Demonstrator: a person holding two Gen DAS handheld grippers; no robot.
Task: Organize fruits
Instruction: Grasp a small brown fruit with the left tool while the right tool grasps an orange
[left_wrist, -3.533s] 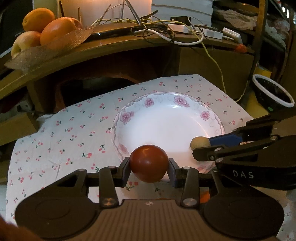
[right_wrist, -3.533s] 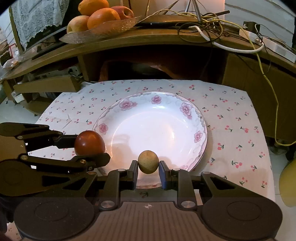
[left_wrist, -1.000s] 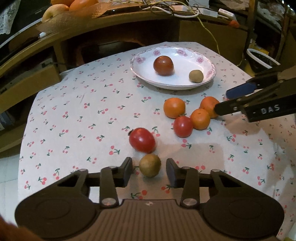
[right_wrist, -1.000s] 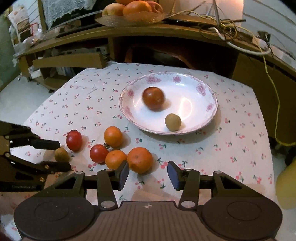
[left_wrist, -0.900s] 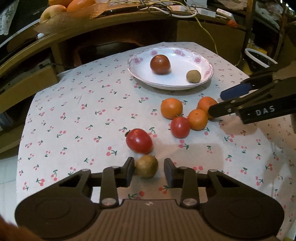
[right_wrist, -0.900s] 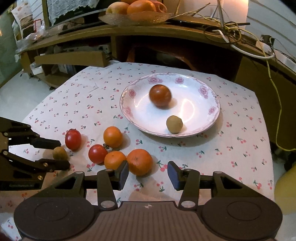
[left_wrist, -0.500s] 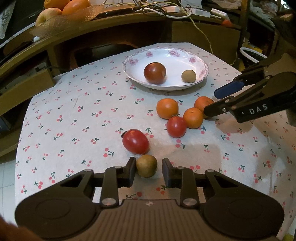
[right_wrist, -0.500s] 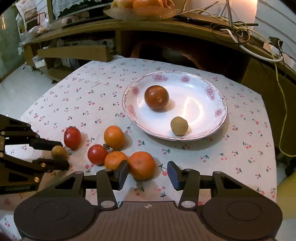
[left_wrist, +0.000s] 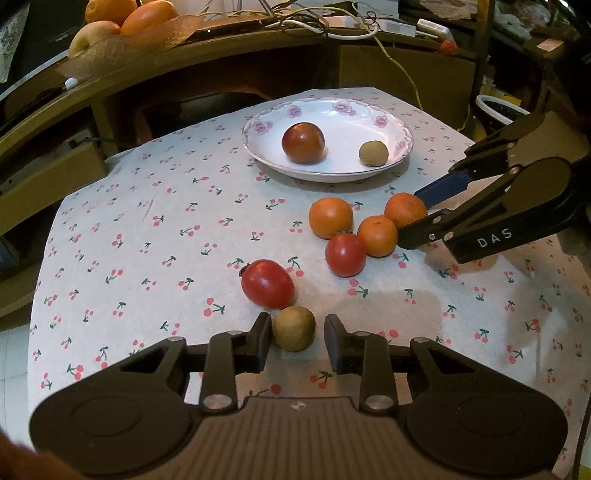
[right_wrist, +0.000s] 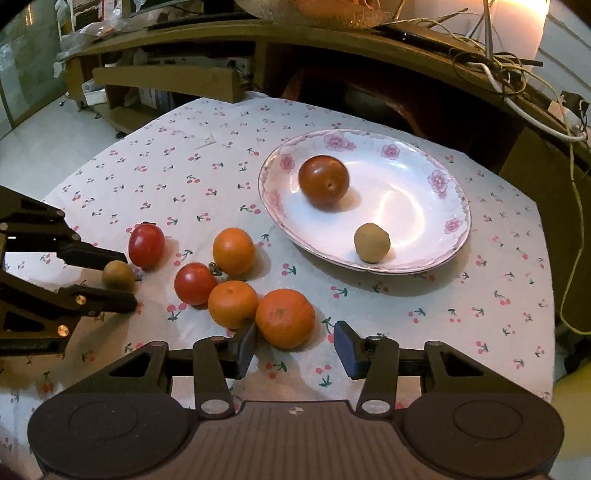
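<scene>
Since a second ago our left gripper (left_wrist: 297, 338) has been closing around the small round brown fruit (left_wrist: 294, 328) at lower centre: left pad touching, right just clear. Our right gripper (right_wrist: 295, 345), jaws apart, flanks the large round orange (right_wrist: 284, 318), untouched.

cloth (left_wrist: 147, 229) left of plate (left_wrist: 402, 147) seems open; fruit cluster (left_wrist: 354, 232) blocks centre.
</scene>
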